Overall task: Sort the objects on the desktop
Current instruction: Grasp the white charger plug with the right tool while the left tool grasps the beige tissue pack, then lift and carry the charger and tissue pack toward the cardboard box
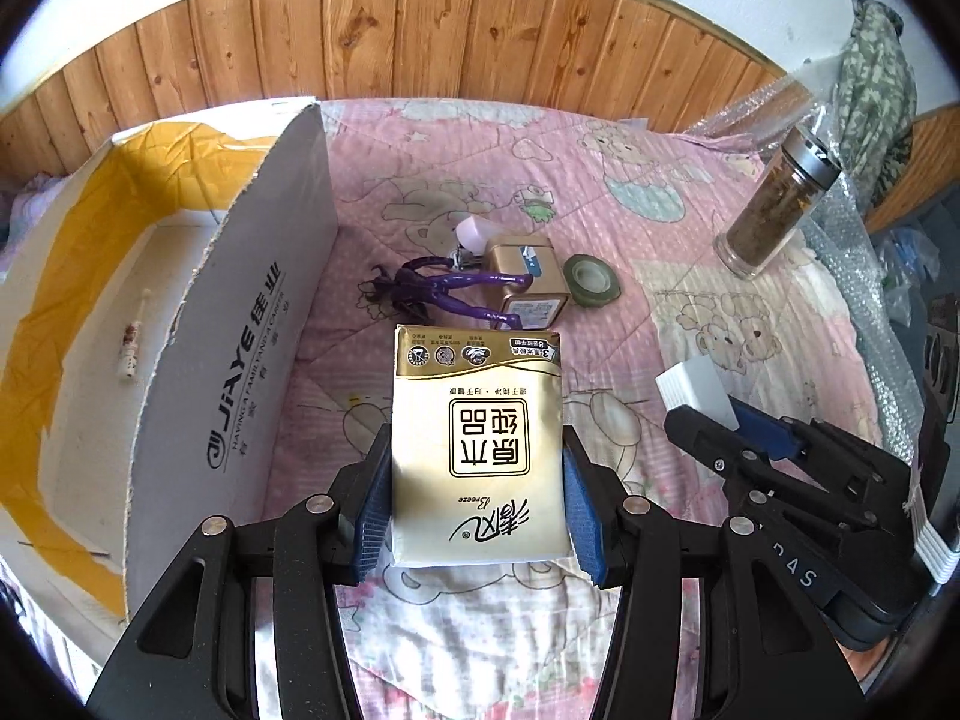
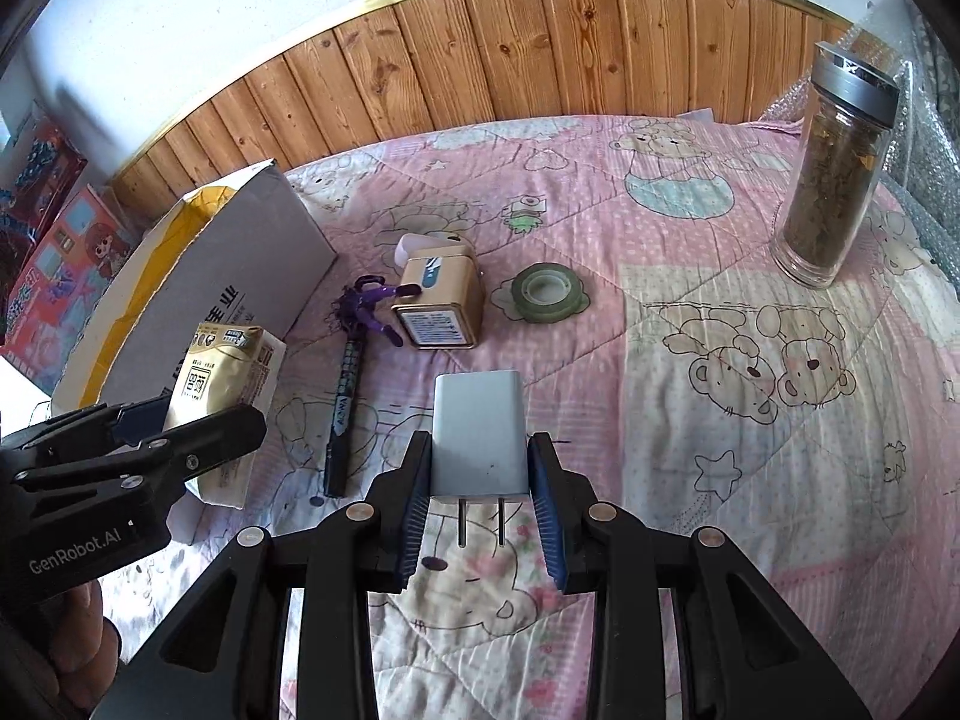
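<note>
- The left gripper [image 1: 477, 480] is closed on a gold tissue pack [image 1: 477, 444], its blue pads pressing both long sides; the pack sits at the centre of the left wrist view, lifted above the pink quilt [image 1: 690, 192].
- The right gripper [image 2: 480, 498] is closed on a white charger [image 2: 480, 435], clamped by its sides with the two prongs pointing toward the bottom of the frame, at the centre of the right wrist view.
- An open cardboard box [image 1: 258, 324] stands at the left of the left wrist view, just beside the tissue pack.
- On the quilt above the pack lie a purple figure [image 1: 444, 291], a gold tin [image 1: 528, 288] touching it, and a green tape roll [image 1: 591, 279] just beside the tin.
- A black pen [image 2: 345, 414] lies below the figure in the right wrist view.
- A glass jar [image 2: 834, 174] stands upright at the upper right, well apart from the rest.
</note>
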